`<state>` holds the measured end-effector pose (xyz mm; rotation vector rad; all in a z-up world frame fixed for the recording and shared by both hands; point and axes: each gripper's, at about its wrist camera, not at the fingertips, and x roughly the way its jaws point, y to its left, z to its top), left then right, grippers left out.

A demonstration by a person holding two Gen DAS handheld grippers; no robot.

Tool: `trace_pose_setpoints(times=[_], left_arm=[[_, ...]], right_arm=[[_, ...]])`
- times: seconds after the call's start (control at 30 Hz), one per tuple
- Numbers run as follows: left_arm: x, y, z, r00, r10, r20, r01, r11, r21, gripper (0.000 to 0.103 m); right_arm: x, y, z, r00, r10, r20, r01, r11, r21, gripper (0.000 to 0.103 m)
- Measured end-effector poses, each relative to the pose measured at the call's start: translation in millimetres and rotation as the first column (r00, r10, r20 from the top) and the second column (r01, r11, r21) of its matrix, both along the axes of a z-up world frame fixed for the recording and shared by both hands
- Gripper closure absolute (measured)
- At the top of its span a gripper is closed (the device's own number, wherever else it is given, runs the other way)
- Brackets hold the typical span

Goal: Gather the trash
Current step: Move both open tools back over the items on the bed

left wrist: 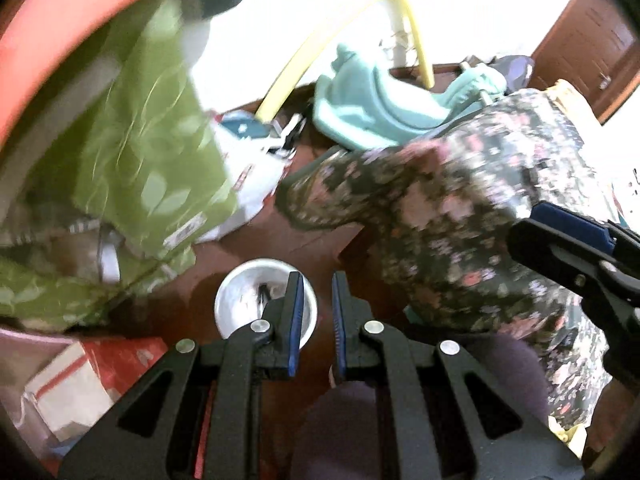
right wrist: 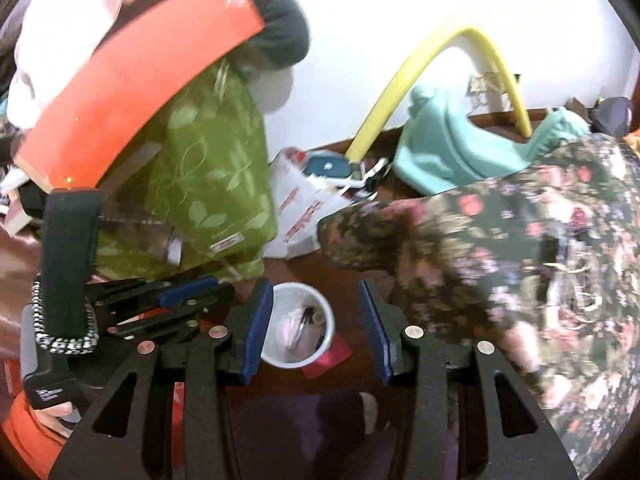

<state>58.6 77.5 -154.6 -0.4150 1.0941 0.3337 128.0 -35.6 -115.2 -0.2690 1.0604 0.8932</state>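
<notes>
While we hold both tools above the brown floor (right wrist: 304, 272), the white cup (right wrist: 298, 326) with scraps inside sits straight ahead of our right gripper (right wrist: 316, 332), low between its spread blue pads (right wrist: 256, 328). Those fingers are released and grasp nothing. A red scrap (right wrist: 332, 356) lies on the floor touching the cup's near right edge.

To take the cup well, we judge it best to lower the right tool until the pads straddle the rim, keep the cup upright so the scraps stay in, and steer away from the floral cloth (right wrist: 520, 248) on the right.

Our left gripper (left wrist: 316, 320) points downward too, its pads (left wrist: 296, 320) a narrow gap apart with nothing between; the cup (left wrist: 256, 300) lies just left of its left finger. Green leaf-print fabric (left wrist: 152, 152) hangs to the far left.
</notes>
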Motion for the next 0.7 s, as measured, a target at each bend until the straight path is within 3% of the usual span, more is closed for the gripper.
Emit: trace_pose_setpoints(times=[0.07, 0.2, 0.33, 0.53, 0.7], left_arm=[[10, -13, 12, 0.999, -0.020, 0.025, 0.020, 1.000, 0.017, 0.091], [30, -36, 35, 0.995, -0.060, 0.076, 0.057, 0.998, 0.033, 0.080], [58, -63, 50, 0.988, -0.117, 0.101, 0.113, 0.992, 0.051, 0.080], [95, -94, 57, 0.977, -0.181, 0.109, 0.176, 0.983, 0.056, 0.078], [124, -115, 54, 0.971, -0.215, 0.109, 0.211, 0.976, 0.049, 0.072]], right_arm=[[8, -13, 7, 1.000, -0.021, 0.017, 0.021, 1.000, 0.012, 0.062], [30, -45, 19, 0.995, -0.081, 0.055, 0.079, 0.996, 0.037, 0.062], [54, -81, 31, 0.986, -0.146, 0.079, 0.142, 0.988, 0.061, 0.063], [94, -141, 46, 0.964, -0.241, 0.110, 0.232, 0.969, 0.086, 0.062], [125, -183, 40, 0.945, -0.307, 0.114, 0.301, 0.951, 0.069, 0.062]])
